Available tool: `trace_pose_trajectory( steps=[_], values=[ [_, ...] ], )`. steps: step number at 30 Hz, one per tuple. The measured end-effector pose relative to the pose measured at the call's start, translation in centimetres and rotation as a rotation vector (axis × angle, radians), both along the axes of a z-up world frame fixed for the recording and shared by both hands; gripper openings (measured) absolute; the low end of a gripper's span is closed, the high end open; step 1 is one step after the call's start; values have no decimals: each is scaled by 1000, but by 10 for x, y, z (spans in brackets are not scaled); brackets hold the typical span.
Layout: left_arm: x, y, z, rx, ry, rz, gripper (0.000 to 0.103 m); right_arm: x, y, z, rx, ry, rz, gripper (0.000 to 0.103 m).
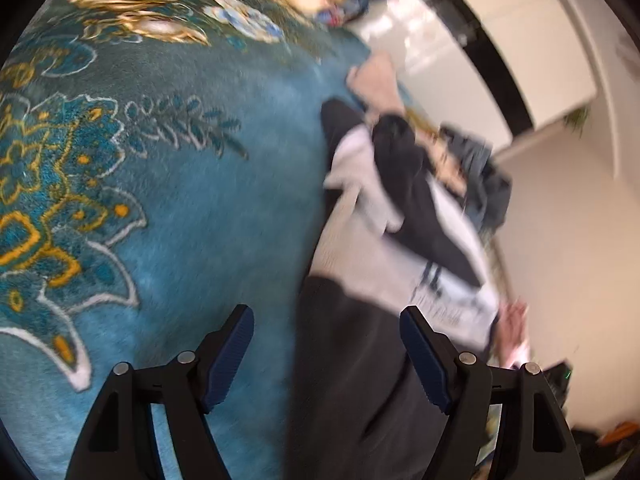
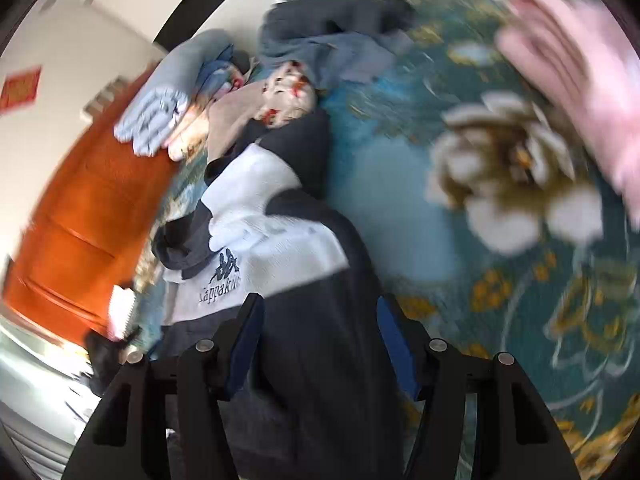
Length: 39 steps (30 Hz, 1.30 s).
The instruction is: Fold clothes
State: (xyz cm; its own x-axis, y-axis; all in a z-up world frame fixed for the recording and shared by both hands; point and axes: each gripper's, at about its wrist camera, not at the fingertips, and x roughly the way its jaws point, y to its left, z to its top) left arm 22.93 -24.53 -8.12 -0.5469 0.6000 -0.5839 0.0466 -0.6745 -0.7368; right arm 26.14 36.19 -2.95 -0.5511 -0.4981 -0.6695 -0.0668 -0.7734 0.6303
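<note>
black-and-white sweatshirt [image 2: 280,216] (blurred) between parted jaws, on teal blanket [image 2: 400,200]

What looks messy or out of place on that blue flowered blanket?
The black-and-white sweatshirt lies crumpled, its panels bunched and overlapping rather than flat. Behind it, more clothes sit in an untidy heap on the blue blanket. Both pictures are motion-blurred, so finer detail is unclear. Nothing looks torn or spilled.

Left claw [image 1: 328,354] and right claw [image 2: 320,342] both gape wide, empty.
</note>
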Motion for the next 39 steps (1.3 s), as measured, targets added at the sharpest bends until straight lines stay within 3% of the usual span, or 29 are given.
trace_pose_trajectory(
  steps=[4,11,17,22,26,30,34,37,39],
  values=[
    [7,3,2,-69,-52,-88,79,11,1,-29,-137,-25,-2,60],
    [25,16,-4,59,-95,-142,79,14,-17,-36,-213,22,64,62],
    [42,19,-4,97,-89,-141,79,36,-11,-37,-215,14,113,62],
    [60,27,-4,52,-90,-155,77,64,2,-43,-158,-13,127,60],
    [68,32,-5,26,-90,-163,76,75,1,-46,-189,2,143,60],
    [74,31,-7,51,-86,-163,76,72,-9,-49,-229,19,167,59],
    [80,31,-10,79,-82,-150,76,62,-22,-52,-248,55,164,44],
    [83,33,-10,87,-81,-137,76,54,-29,-58,-266,36,157,29],
    [86,33,-10,79,-75,-128,71,58,-30,-59,-268,21,171,25]
  ],
)
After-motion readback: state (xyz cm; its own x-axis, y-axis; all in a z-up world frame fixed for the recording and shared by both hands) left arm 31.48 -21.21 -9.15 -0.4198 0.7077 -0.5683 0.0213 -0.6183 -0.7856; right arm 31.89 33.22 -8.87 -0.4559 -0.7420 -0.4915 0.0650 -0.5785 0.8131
